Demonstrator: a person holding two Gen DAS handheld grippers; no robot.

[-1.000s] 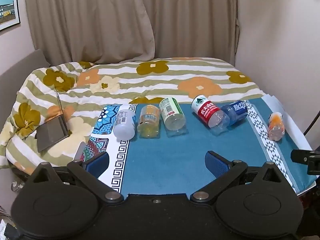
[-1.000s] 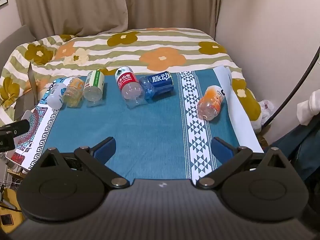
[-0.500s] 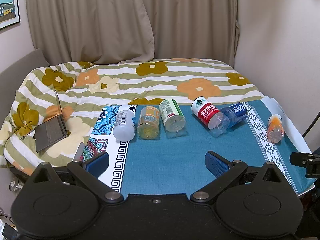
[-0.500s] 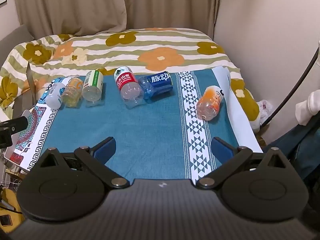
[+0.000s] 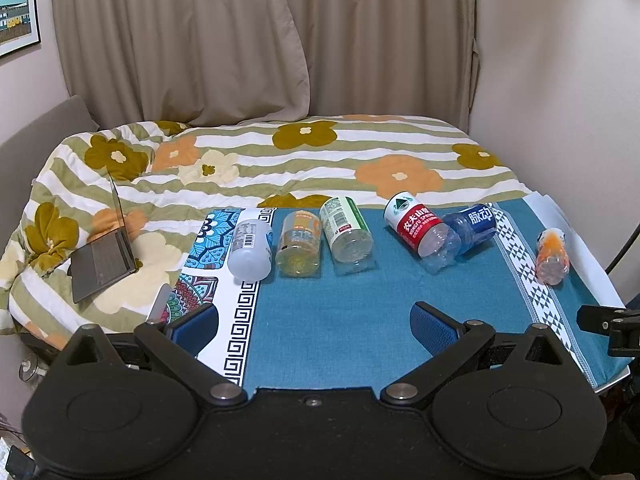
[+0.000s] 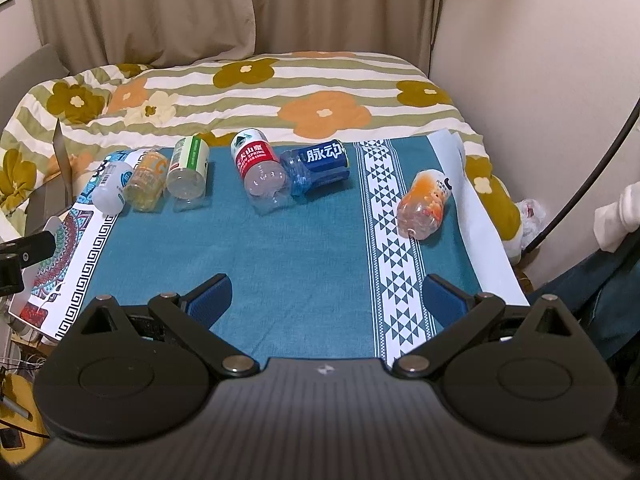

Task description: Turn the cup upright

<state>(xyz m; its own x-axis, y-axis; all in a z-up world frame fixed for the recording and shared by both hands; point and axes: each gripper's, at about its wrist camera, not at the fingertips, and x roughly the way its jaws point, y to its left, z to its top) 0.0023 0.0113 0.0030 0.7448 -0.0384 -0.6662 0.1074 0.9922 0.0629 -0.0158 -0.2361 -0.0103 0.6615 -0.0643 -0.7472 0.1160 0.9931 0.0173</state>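
Observation:
Several cut-off plastic bottle cups lie on their sides on a teal cloth (image 5: 320, 320): a white one (image 5: 250, 250), a yellow one (image 5: 299, 247), a green-labelled one (image 5: 347, 234), a red-labelled one (image 5: 422, 230), a blue one (image 5: 474, 224) and an orange one (image 5: 553, 255). In the right wrist view the orange cup (image 6: 425, 204) lies ahead and slightly right, the red cup (image 6: 260, 170) and blue cup (image 6: 320, 164) touch. My left gripper (image 5: 314, 328) is open and empty near the cloth's front edge. My right gripper (image 6: 326, 300) is open and empty, well short of the cups.
The cloth lies on a bed with a flowered striped quilt (image 5: 320, 160). An open laptop (image 5: 106, 256) sits on the quilt at left. Curtains and a wall stand behind and right. The other gripper's tip shows at the right edge of the left wrist view (image 5: 608, 322).
Both grippers have drawn slightly back and up, so the cups sit a little farther away. Nothing on the cloth has moved. Both stay open.

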